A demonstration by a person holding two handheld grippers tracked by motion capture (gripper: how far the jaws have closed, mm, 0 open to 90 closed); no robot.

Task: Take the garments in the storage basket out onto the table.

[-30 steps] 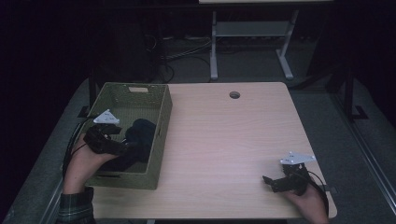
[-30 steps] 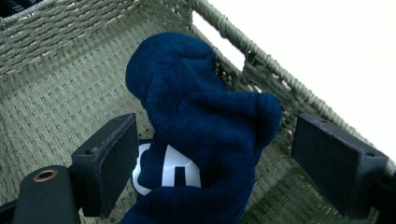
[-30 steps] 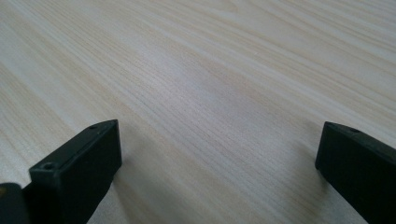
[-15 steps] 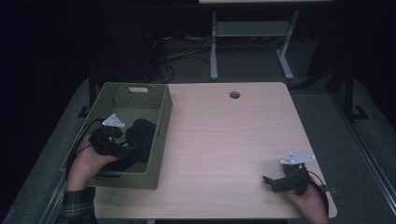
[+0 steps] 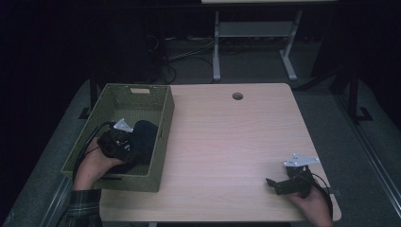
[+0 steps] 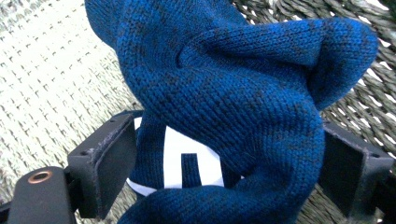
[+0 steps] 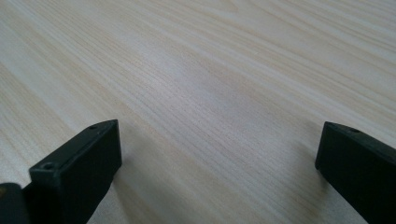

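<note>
Near right, our right claw (image 5: 276,183) rests spread and empty on the pale wood desk (image 5: 227,142). At near left, our left claw (image 5: 124,145) pinches the blue knitted garment (image 6: 224,93) inside the woven basket (image 5: 163,123); lifting it out seems left. Beyond, a dark room.

You can read no full word anywhere. The blue knitted garment (image 6: 233,107) carries a white patch (image 6: 187,163) with a blue block shape, too hidden to read as a letter.
</note>
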